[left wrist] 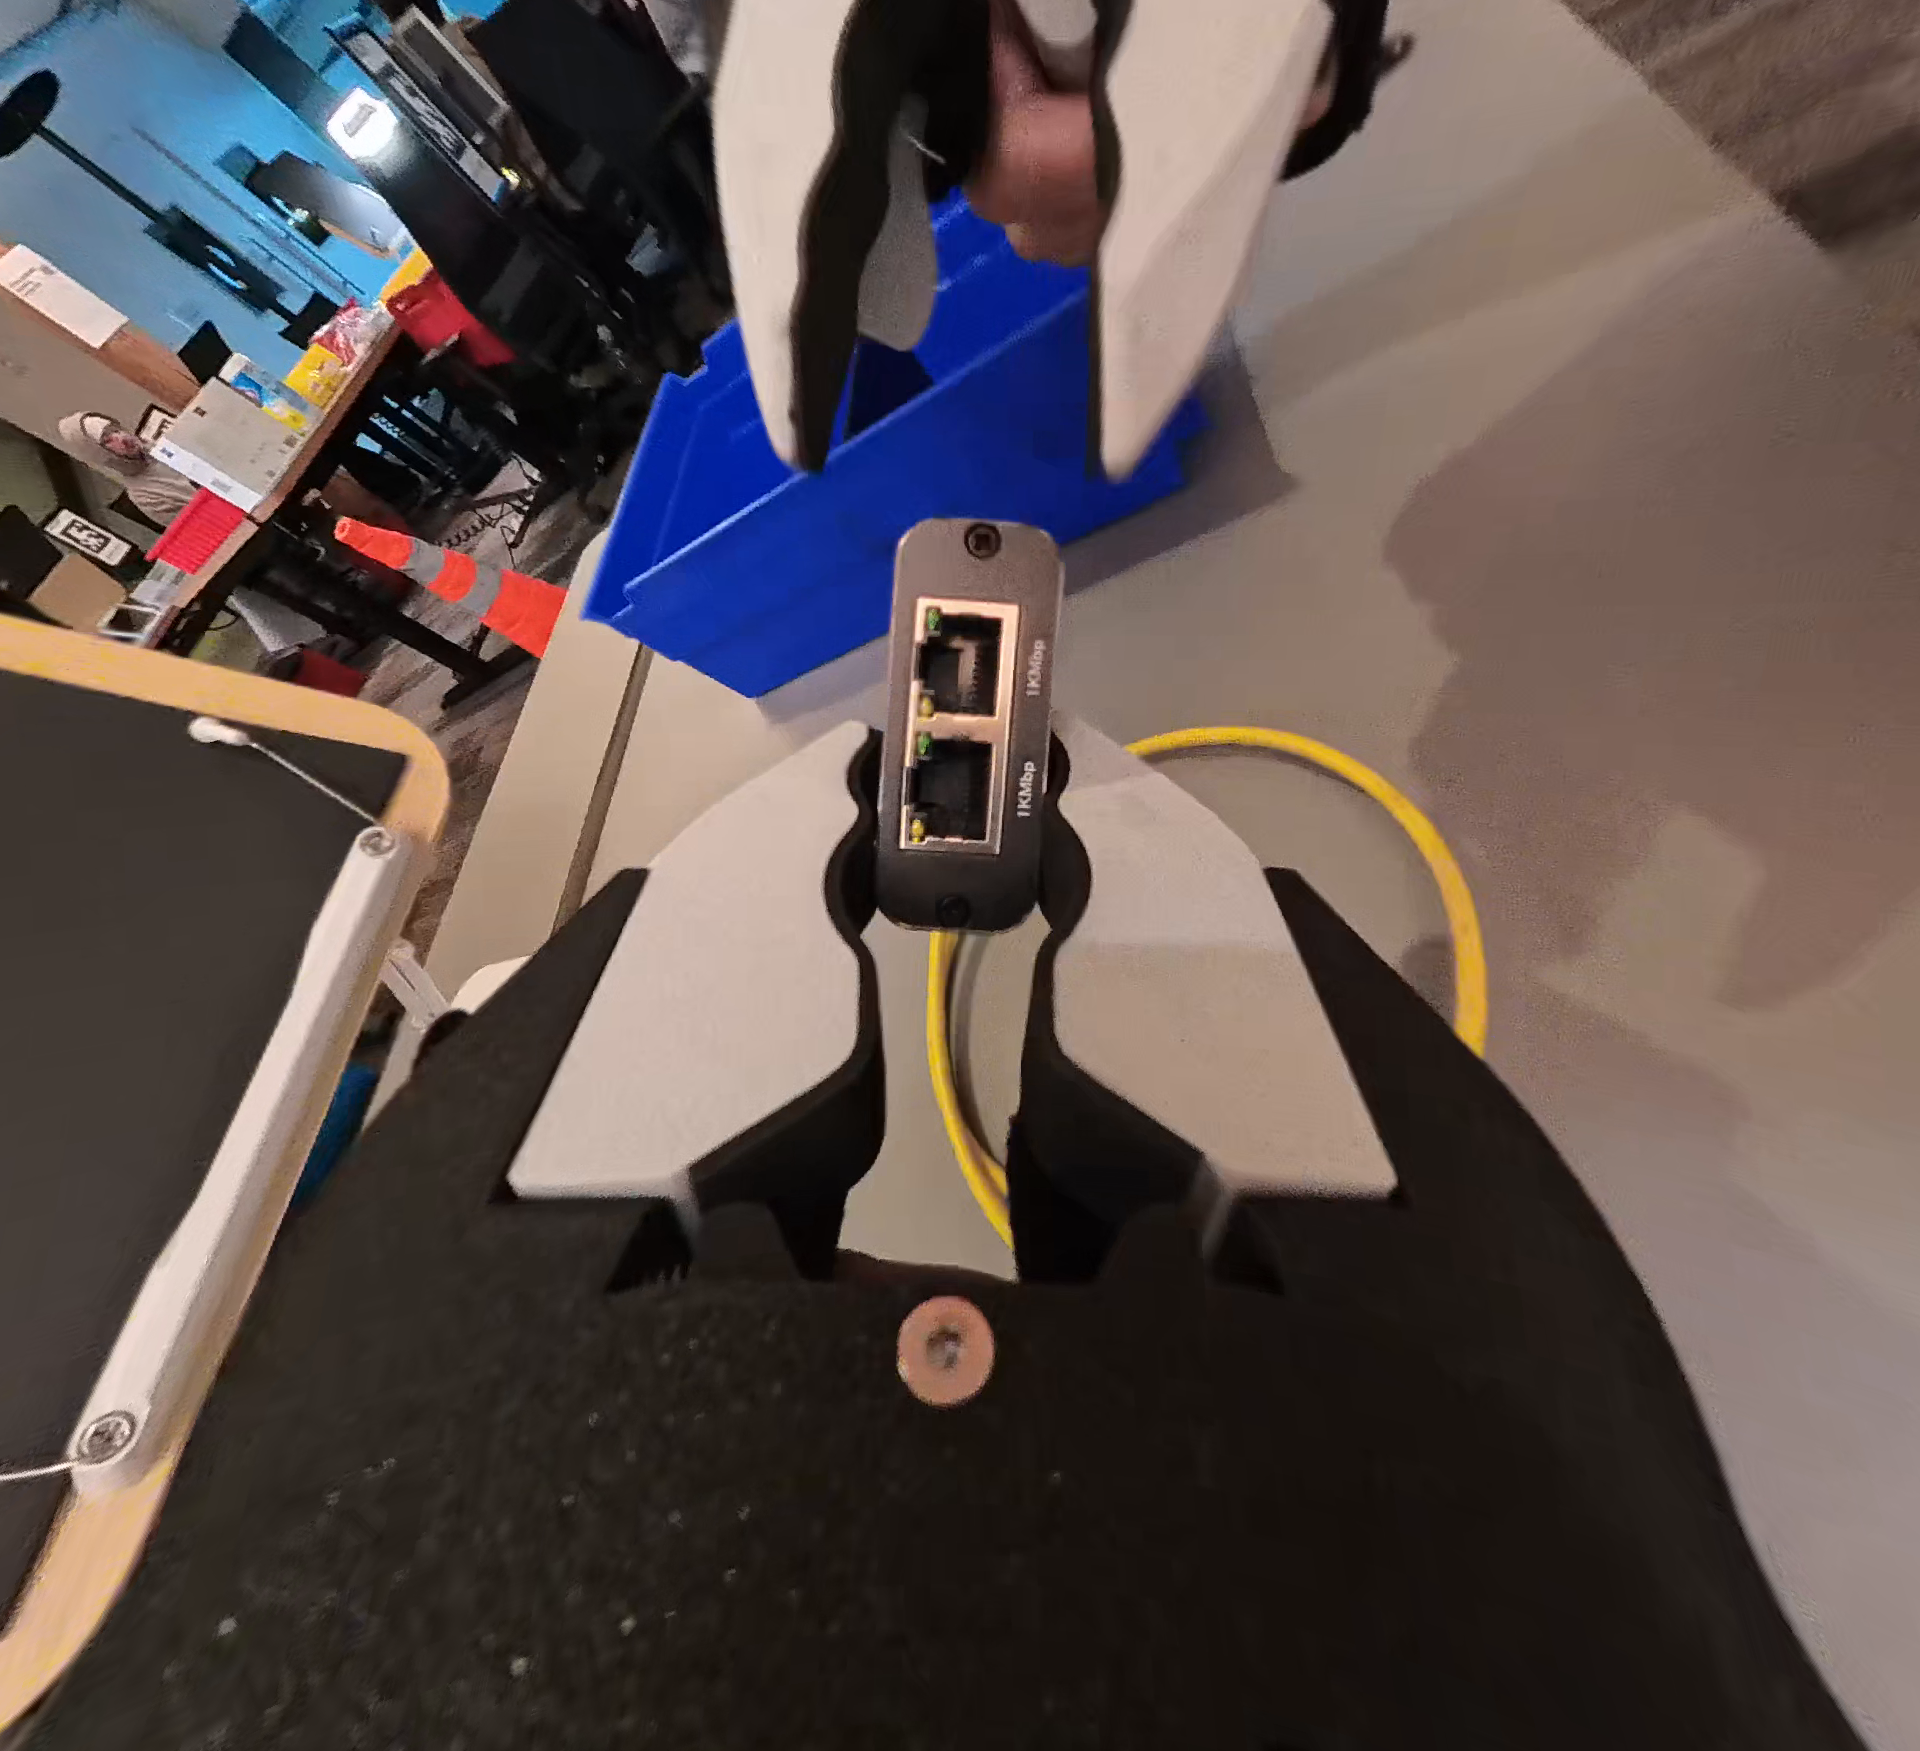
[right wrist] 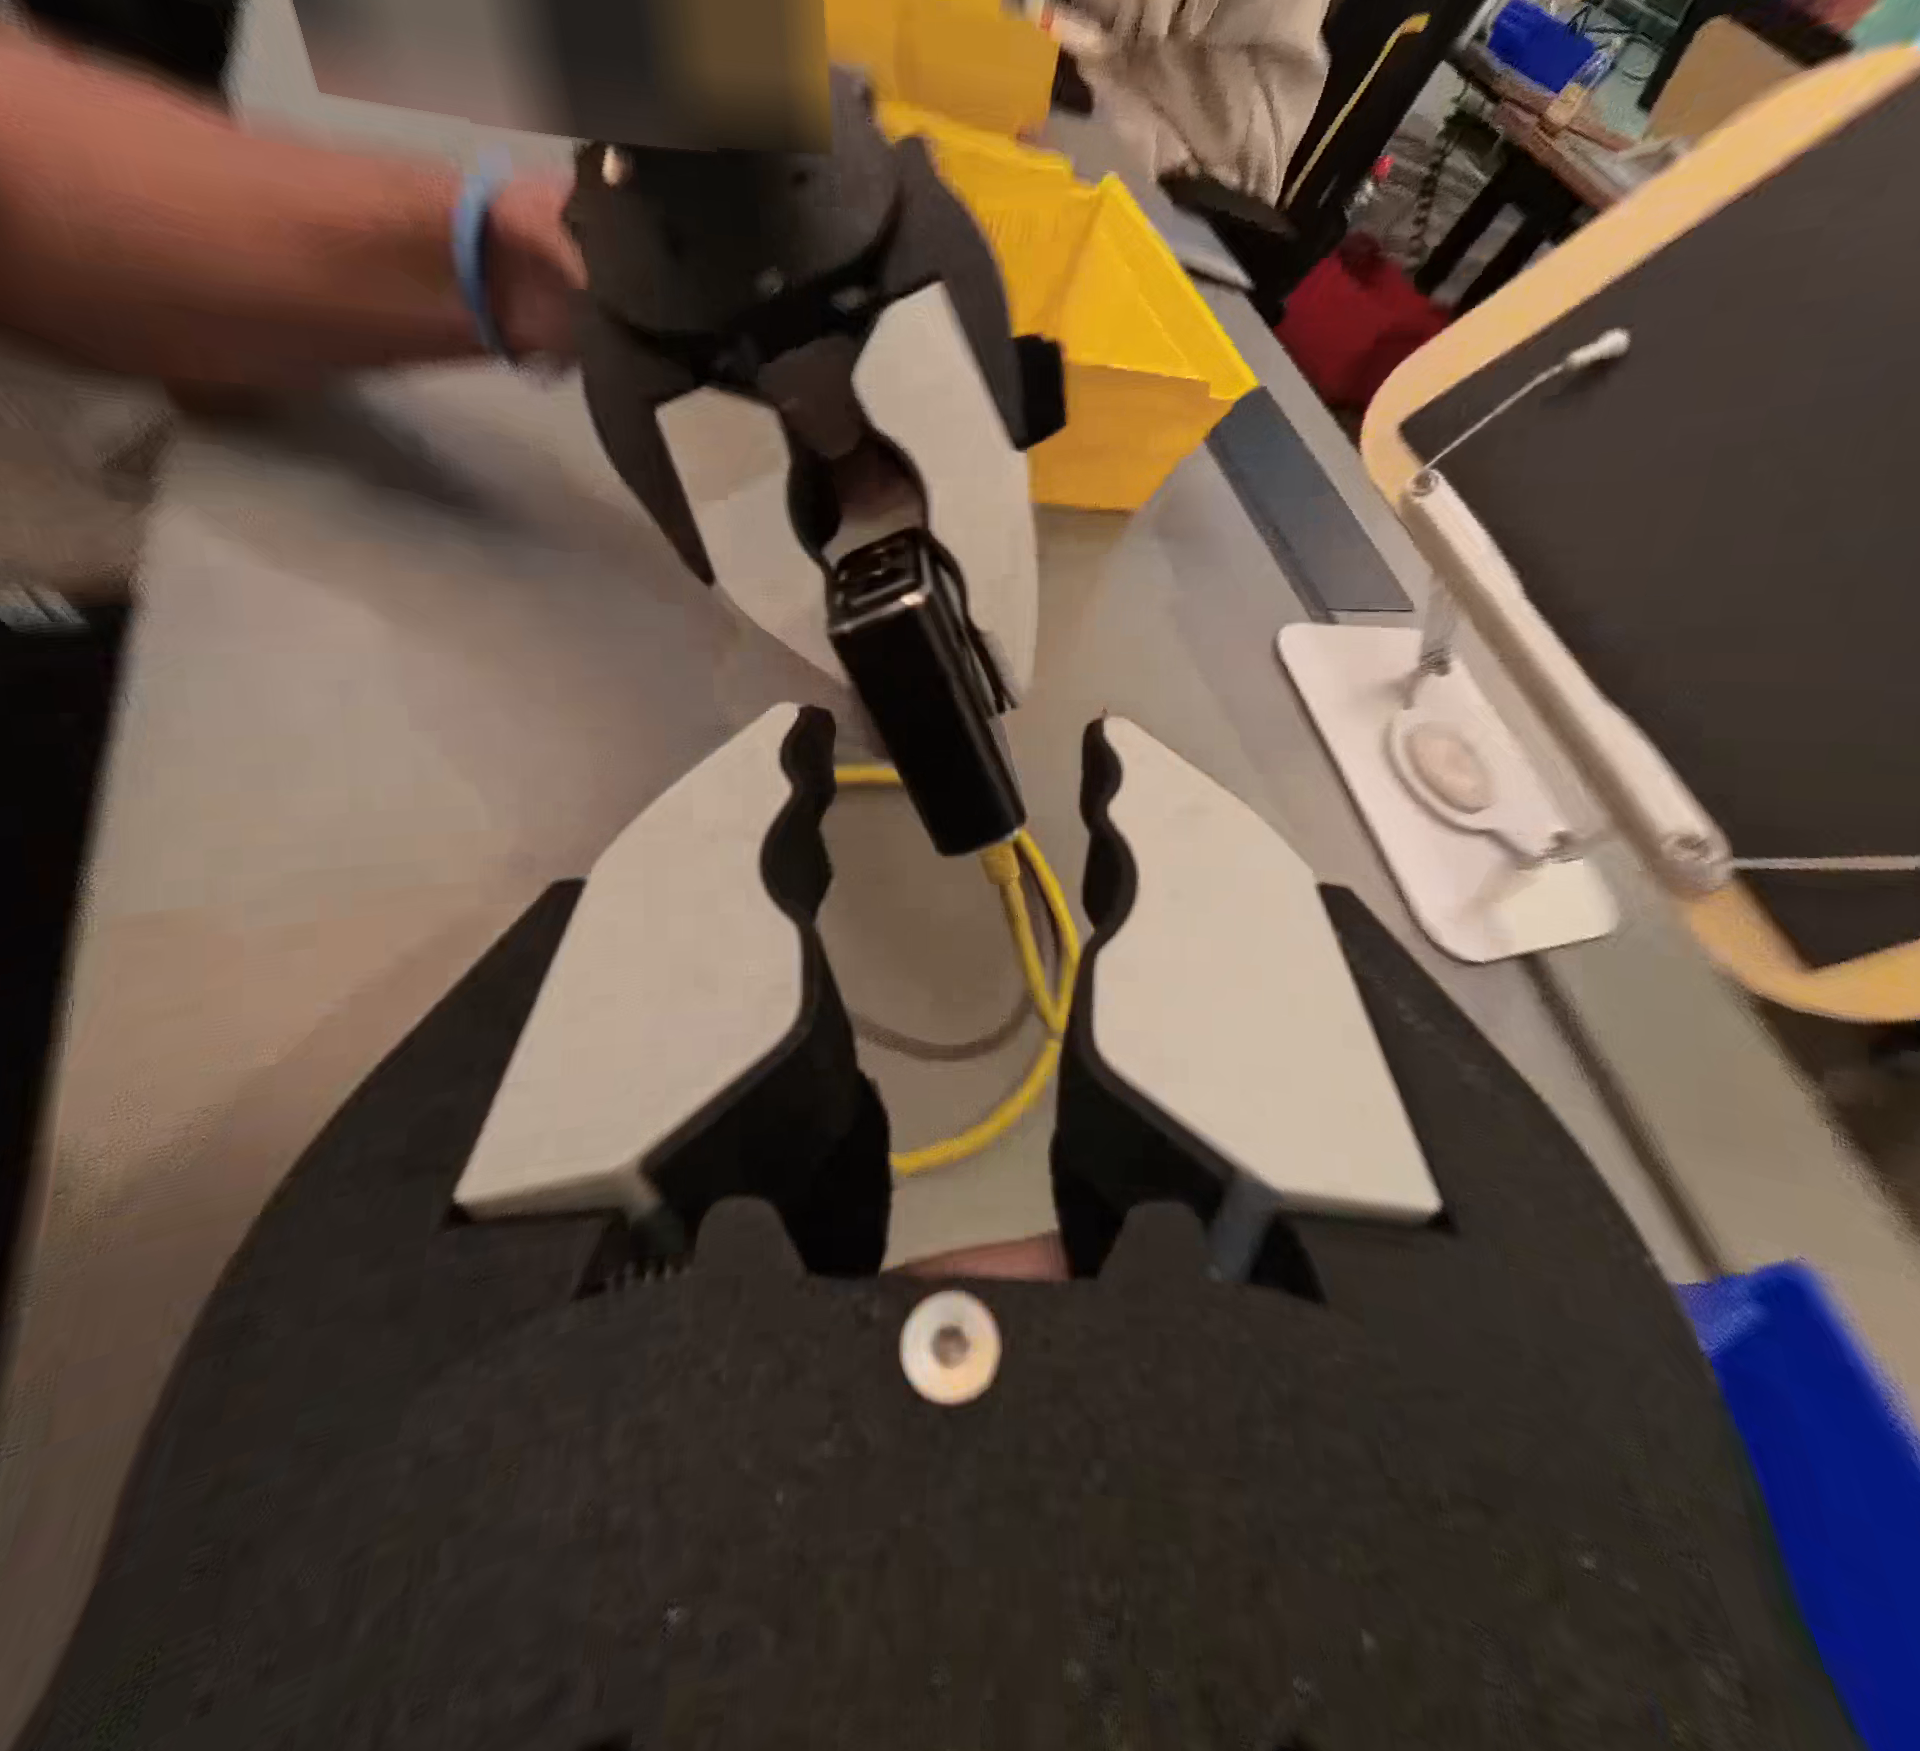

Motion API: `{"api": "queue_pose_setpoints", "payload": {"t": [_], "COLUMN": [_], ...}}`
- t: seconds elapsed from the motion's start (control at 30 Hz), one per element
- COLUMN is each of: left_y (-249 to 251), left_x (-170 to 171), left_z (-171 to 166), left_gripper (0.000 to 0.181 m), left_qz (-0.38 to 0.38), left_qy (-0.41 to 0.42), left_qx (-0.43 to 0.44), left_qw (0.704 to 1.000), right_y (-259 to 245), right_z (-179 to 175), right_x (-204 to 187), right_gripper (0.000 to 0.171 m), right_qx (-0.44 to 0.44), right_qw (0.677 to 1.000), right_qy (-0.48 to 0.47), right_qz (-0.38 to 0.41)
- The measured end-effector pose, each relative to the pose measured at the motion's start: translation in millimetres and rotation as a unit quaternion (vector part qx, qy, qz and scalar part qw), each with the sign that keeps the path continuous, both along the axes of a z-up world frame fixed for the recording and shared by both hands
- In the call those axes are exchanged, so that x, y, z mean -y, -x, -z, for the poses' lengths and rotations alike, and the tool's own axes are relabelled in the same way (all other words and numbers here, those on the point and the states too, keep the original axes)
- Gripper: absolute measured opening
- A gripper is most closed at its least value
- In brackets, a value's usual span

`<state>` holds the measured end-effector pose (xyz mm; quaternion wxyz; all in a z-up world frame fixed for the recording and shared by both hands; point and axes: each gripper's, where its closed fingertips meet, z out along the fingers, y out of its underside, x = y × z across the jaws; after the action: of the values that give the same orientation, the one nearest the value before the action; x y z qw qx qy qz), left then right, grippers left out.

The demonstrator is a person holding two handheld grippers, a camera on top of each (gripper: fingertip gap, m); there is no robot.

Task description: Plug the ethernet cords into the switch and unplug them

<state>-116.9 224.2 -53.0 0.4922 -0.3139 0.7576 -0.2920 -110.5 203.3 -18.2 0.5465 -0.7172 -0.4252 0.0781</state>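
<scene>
Left wrist view shows the switch (left wrist: 971,730) held upright between the tips of the left gripper (left wrist: 961,828), whose jaws pinch its lower half from both sides. The switch is a small dark grey box with two ports on the face, one above the other, and both ports are empty. A yellow cord (left wrist: 1382,828) runs from behind the switch and makes a wide loop on the grey table (left wrist: 1558,662) to the right, then passes down between the gripper's fingers.

Above the switch hangs the right gripper (left wrist: 951,465), tips pointing down at it, jaws spread and holding nothing. It is near the switch but apart from it. Behind it sits a blue bin (left wrist: 727,579) on the table.

In the right wrist view the switch (right wrist: 920,693) is seen from the side, tilted, with the left gripper (right wrist: 894,600) clamped on its far end. The cord (right wrist: 1029,953) is plugged into the near, lower end of the switch and curls on the table (right wrist: 312,714) below. The right gripper (right wrist: 951,725) has its tips on either side of the switch without touching it. A hand (right wrist: 520,267) with a blue wristband holds the left gripper. A yellow bin (right wrist: 1101,330) stands farther back, and a black board (right wrist: 1714,506) with a light wooden rim stands at the right.
</scene>
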Motion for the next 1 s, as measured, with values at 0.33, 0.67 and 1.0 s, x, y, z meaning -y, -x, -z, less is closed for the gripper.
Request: {"api": "queue_pose_setpoints", "payload": {"t": [0.33, 0.67, 1.0], "left_y": [2.0, 2.9, -3.8], "left_x": [-11.9, -13.1, -12.7], "left_z": [11.4, 7.5, 14.6], "left_gripper": [0.034, 0.083, 0.064], "left_qz": [-0.066, -0.164, -0.248], "left_qy": [0.024, 0.409, 0.375], "left_qx": [-0.038, -0.038, -0.053], "left_qw": [0.997, 0.897, 0.892], "right_y": [3.8, 3.1, 6.7], "right_z": [41.5, 42.3, 55.2], "right_x": [-22.4, -35.1, -46.6], "right_gripper": [0.025, 0.025, 0.030], "right_qx": [0.196, 0.236, 0.279], "right_qw": [0.980, 0.955, 0.944], "right_qy": [-0.040, -0.165, -0.142], "right_qz": [0.021, 0.071, 0.108]}}
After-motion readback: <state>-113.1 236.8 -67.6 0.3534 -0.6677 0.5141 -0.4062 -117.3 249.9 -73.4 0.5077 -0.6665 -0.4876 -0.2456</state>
